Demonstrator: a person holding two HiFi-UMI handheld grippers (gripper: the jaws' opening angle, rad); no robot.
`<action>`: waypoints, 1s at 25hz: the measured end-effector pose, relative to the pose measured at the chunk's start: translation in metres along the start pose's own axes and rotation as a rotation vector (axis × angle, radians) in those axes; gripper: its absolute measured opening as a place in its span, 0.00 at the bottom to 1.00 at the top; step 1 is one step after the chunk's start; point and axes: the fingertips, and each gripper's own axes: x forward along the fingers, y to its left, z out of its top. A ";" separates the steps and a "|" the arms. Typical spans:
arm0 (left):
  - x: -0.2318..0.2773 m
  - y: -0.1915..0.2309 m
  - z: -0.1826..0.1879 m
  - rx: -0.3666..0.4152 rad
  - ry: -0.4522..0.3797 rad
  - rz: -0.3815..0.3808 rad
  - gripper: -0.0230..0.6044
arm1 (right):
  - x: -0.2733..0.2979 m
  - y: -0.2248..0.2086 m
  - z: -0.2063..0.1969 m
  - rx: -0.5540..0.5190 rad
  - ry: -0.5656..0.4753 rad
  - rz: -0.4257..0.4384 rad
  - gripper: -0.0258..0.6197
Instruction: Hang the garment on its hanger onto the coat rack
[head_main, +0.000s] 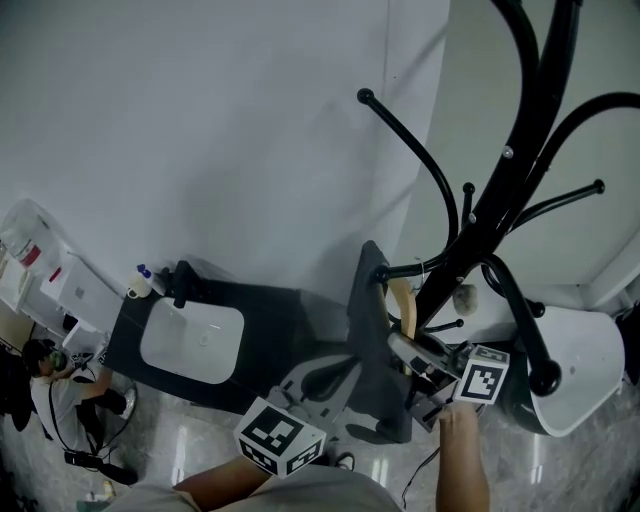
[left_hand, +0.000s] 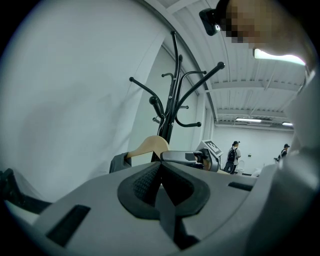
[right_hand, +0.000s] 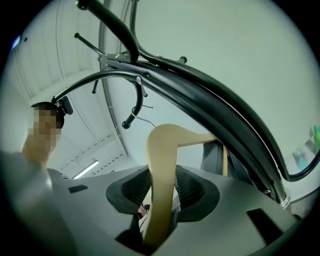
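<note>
The black coat rack (head_main: 520, 130) stands at the right, its curved arms spreading overhead. A dark grey garment (head_main: 375, 340) hangs on a pale wooden hanger (head_main: 405, 305) beside the rack's pole. My right gripper (right_hand: 162, 187) is open: the hanger (right_hand: 162, 150) runs between its pads with a gap on each side. The hanger's wire hook (right_hand: 142, 118) sits by a curled rack arm (right_hand: 129, 122); whether it rests on the arm I cannot tell. My left gripper (left_hand: 159, 175) is shut on a strip of the garment's fabric (left_hand: 167, 210), lower and to the left of the hanger (left_hand: 148, 146).
A white basin in a dark counter (head_main: 192, 340) lies down to the left. A white rounded fixture (head_main: 580, 360) sits by the rack's foot. A pale wall (head_main: 220, 120) runs behind. People stand far off (left_hand: 232, 155), and another sits low at the left (head_main: 50, 385).
</note>
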 end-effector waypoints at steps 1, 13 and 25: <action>0.000 -0.002 0.000 0.001 0.000 -0.002 0.04 | -0.003 -0.001 0.000 -0.007 -0.004 -0.009 0.24; 0.003 -0.039 -0.003 0.012 0.004 -0.052 0.04 | -0.086 -0.001 0.020 -0.139 -0.153 -0.284 0.21; 0.005 -0.074 0.006 0.068 -0.021 -0.075 0.04 | -0.096 0.081 -0.008 -0.448 -0.013 -0.380 0.06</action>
